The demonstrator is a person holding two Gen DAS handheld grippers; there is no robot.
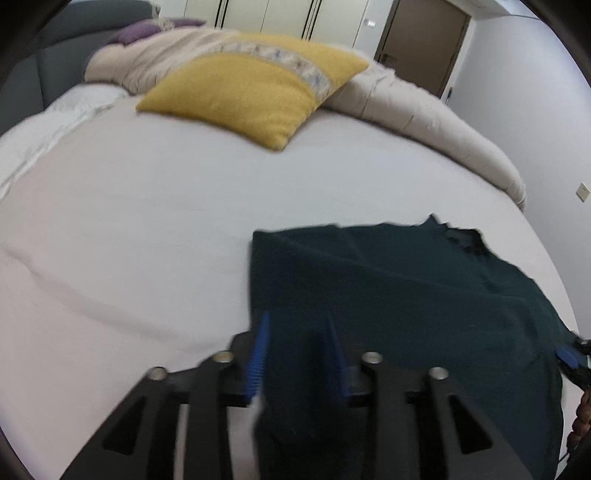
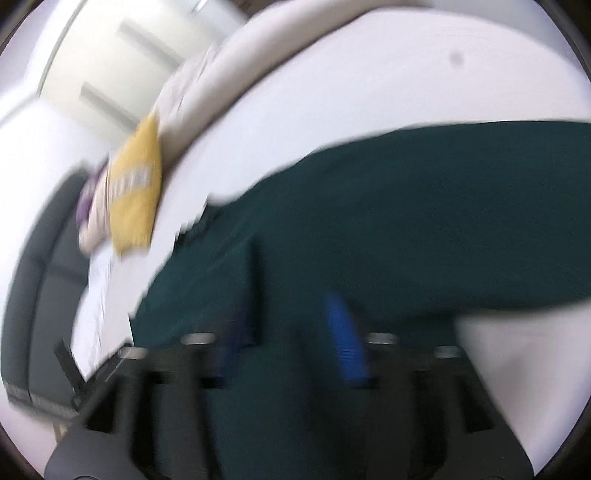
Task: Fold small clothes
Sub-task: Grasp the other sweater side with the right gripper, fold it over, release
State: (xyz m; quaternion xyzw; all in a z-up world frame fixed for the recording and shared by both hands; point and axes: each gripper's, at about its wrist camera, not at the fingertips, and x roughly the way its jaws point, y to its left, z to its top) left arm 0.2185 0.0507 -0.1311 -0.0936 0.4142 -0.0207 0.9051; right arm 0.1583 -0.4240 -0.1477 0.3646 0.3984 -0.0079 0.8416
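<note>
The left tool (image 1: 299, 354) reaches forward low over the bed (image 1: 147, 221), its blue pads part-open with the edge of the dark green garment (image 1: 406, 288) gripped between them. The right tool (image 2: 291, 343) is tilted and blurred, cloth between its pads; the garment lies spread on the bed, before a yellow pillow (image 1: 251, 88)

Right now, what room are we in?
Most likely a bedroom. There's a big bed with a yellow pillow and a rumpled beige duvet, plus tall wardrobe doors behind. A dark green garment lies on the bed.
</note>
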